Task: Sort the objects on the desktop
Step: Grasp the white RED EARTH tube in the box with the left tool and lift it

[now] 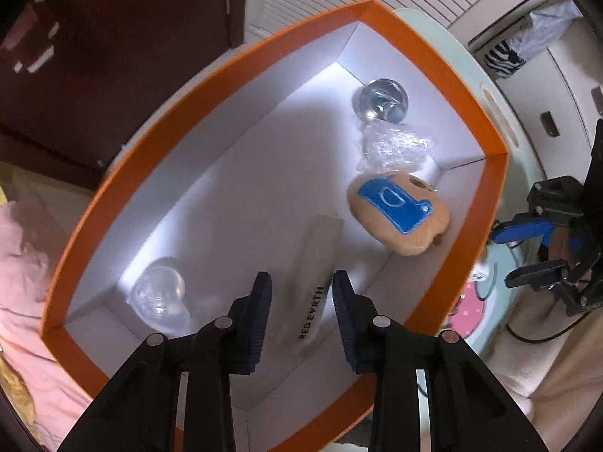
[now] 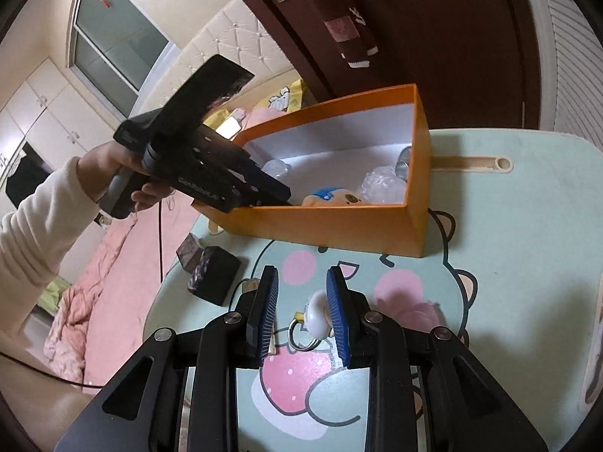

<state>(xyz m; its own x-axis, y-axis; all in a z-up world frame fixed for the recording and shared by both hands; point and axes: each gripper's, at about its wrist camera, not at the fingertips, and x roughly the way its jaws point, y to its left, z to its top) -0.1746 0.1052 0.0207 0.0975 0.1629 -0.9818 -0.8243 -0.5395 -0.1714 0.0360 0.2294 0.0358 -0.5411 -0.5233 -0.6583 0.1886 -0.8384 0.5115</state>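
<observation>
Left gripper (image 1: 301, 301) over the orange box (image 1: 433, 56), jaws apart.
A pale tube (image 1: 316, 282) lay blurred between its spread fingers at lower centre; the right gripper (image 2: 301, 312) stood open around a white keyring charm (image 2: 316, 314).

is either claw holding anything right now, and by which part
Neither. The left claw stands open over the white tube in the orange box; the right claw is open around the keychain charm.
</observation>
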